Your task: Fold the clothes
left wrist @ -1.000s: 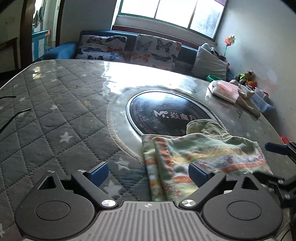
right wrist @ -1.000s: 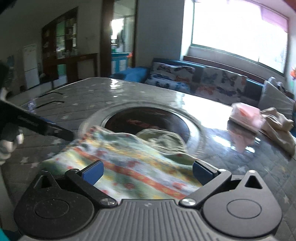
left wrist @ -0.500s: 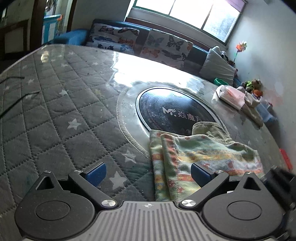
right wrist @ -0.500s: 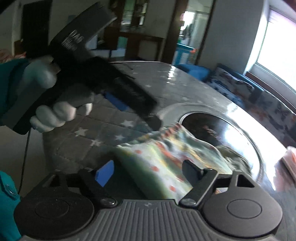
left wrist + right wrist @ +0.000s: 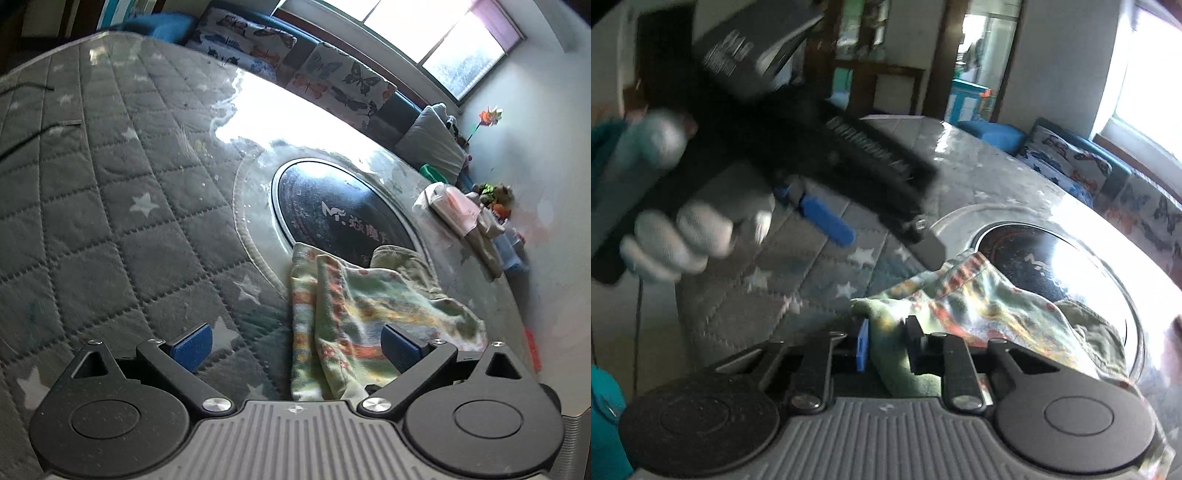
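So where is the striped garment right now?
The striped garment lies on the quilted table, its far edge overlapping the dark round inset. Its near corner is pinched in the right gripper, with the open left gripper hovering alongside.

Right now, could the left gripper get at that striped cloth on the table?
Probably yes. The left gripper hangs open just over the striped cloth's near edge, nothing between them. The right gripper already pinches another corner, well aside.
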Available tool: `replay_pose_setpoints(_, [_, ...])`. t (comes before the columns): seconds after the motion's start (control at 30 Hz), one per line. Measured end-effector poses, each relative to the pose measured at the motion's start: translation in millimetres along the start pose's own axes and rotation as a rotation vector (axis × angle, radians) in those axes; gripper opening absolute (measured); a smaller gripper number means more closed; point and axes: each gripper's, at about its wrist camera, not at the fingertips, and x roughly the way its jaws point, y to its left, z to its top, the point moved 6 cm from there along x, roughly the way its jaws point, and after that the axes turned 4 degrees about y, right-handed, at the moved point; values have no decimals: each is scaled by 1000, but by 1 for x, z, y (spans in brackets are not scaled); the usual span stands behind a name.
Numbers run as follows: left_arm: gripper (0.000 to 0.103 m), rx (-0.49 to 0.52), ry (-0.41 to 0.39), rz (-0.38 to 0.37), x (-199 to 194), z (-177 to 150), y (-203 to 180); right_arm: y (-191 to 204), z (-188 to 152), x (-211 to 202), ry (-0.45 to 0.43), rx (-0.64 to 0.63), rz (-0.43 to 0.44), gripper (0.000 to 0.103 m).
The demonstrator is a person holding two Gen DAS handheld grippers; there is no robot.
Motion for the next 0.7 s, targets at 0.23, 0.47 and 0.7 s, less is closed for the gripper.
replay_pose_setpoints(0.23, [96, -117, 83, -123, 14, -4, -11, -21, 5, -22, -71, 115, 21, 13])
replay_pose_setpoints(0.47, [57, -197, 167, -217, 37, -8, -24, -24, -2, -32, -93, 141, 43, 12])
replay_pose_setpoints(0.7, [24, -245, 199, -242, 50, -10, -18, -27, -10, -39, -103, 161, 66, 17])
